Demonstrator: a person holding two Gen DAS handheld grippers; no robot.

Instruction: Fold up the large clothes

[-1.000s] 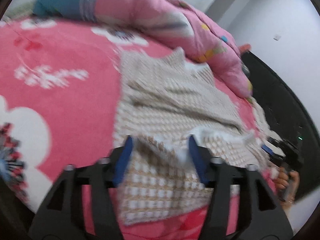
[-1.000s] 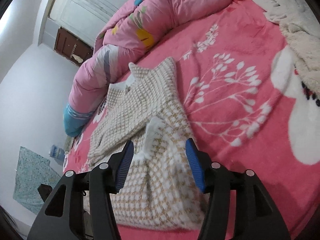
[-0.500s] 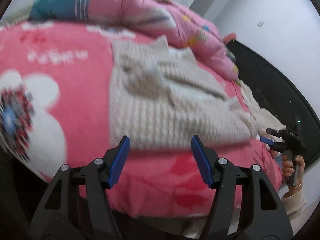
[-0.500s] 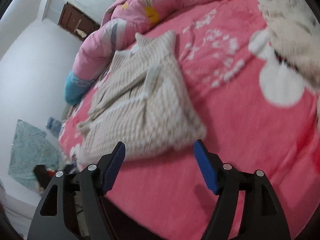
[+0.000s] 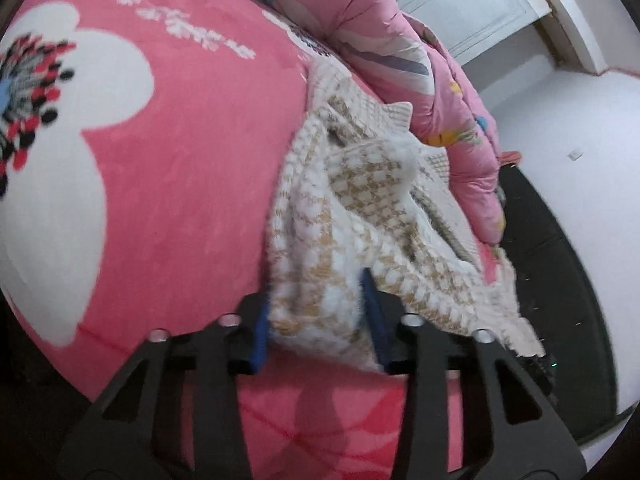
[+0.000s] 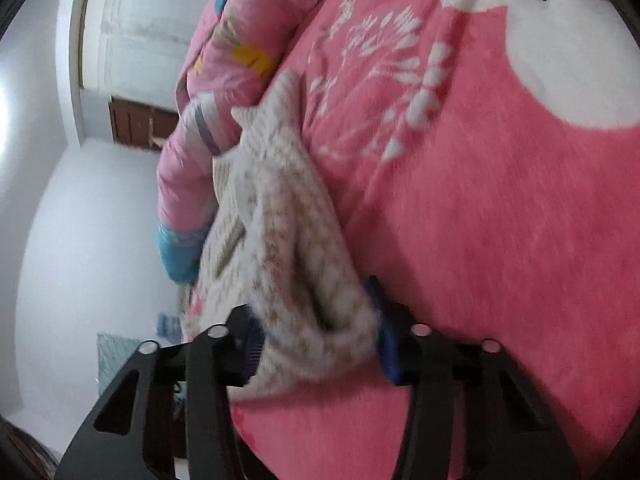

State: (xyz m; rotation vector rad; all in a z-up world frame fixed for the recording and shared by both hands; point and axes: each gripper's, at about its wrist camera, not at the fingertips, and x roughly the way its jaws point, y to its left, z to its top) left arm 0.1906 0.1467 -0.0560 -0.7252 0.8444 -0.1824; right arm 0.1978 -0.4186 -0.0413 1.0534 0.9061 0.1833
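Note:
A beige and white checked knit sweater (image 5: 360, 208) lies folded on the pink bed cover (image 5: 180, 160). In the left wrist view its near left corner is bunched between the blue pads of my left gripper (image 5: 316, 316), whose jaws are closing on it. The right wrist view shows the sweater (image 6: 280, 208) from the other side. Its near right corner is gathered between the pads of my right gripper (image 6: 316, 332), which is also closing on the cloth. Both corners sit at the bed's near edge.
A rolled pink quilt (image 5: 400, 60) lies along the far side of the sweater; the quilt (image 6: 208, 80) ends in a blue cuff. The flowered bed cover (image 6: 500, 200) spreads wide to the right. A dark bed frame (image 5: 560, 280) and white walls lie beyond.
Both grippers dropped to the sweater's near edge and narrowed onto its two corners, which now bunch between the pads. Half a second ago both stood open short of the cloth.

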